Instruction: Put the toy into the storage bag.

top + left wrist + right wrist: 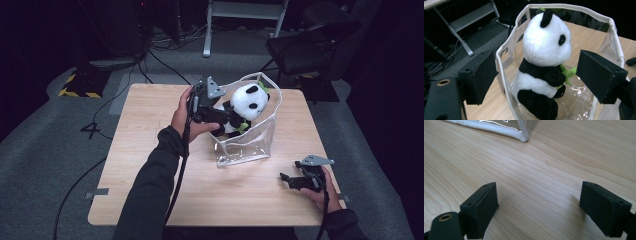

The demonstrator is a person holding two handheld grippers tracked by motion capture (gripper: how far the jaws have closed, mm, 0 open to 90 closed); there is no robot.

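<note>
A black-and-white plush panda (247,106) (543,62) holding green leaves sits upright inside a clear plastic bag with white trim (250,137) (510,41) near the table's far middle. My left gripper (216,116) (536,75) stands open at the bag's left side, its jaws spread wide on either side of the panda without touching it; one jaw is outside the bag's wall. My right gripper (290,180) (539,210) rests open low over the bare wood at the front right, nothing between its jaws. A corner of the bag (524,136) lies ahead of it.
The light wooden table (150,150) stands on grey carpet. Beyond its far edge are a black office chair (310,45), white desk legs (207,30) and cables on the floor. Bare wood lies left and in front of the bag.
</note>
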